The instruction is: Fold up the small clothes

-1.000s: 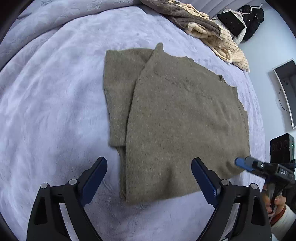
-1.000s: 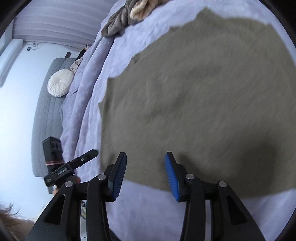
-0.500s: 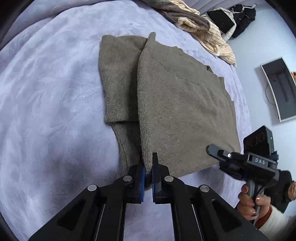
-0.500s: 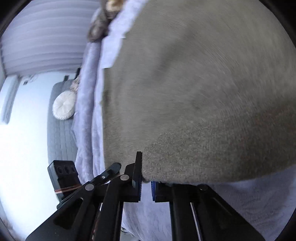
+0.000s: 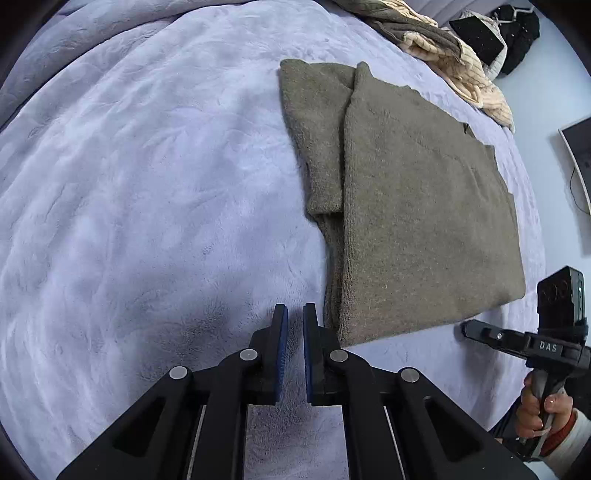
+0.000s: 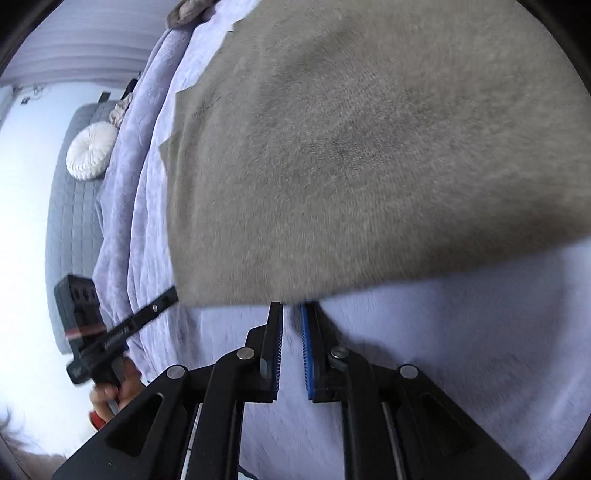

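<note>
An olive knit sweater point(image 5: 424, 221) lies folded flat on the lavender blanket point(image 5: 147, 184), one sleeve folded over its left side. My left gripper point(image 5: 294, 314) is shut and empty, resting over the blanket just left of the sweater's near left corner. In the right wrist view the sweater point(image 6: 369, 147) fills the upper frame, blurred. My right gripper point(image 6: 291, 310) sits at the near hem. Its jaws are opening by a narrow gap and no cloth shows between the pads. The left wrist view shows the right gripper point(image 5: 467, 328) just short of the hem, apart from it.
A heap of beige and brown knitwear point(image 5: 443, 40) lies at the far edge of the bed, with black items point(image 5: 517, 33) beyond. A screen point(image 5: 580, 166) hangs on the right wall. A round white cushion point(image 6: 92, 151) rests on a grey quilted seat point(image 6: 70, 221) past the bed's left edge.
My left jaws went from wide open to shut and slid left off the sweater's near corner. My right jaws narrowed from half open and drew back from over the sweater to its hem.
</note>
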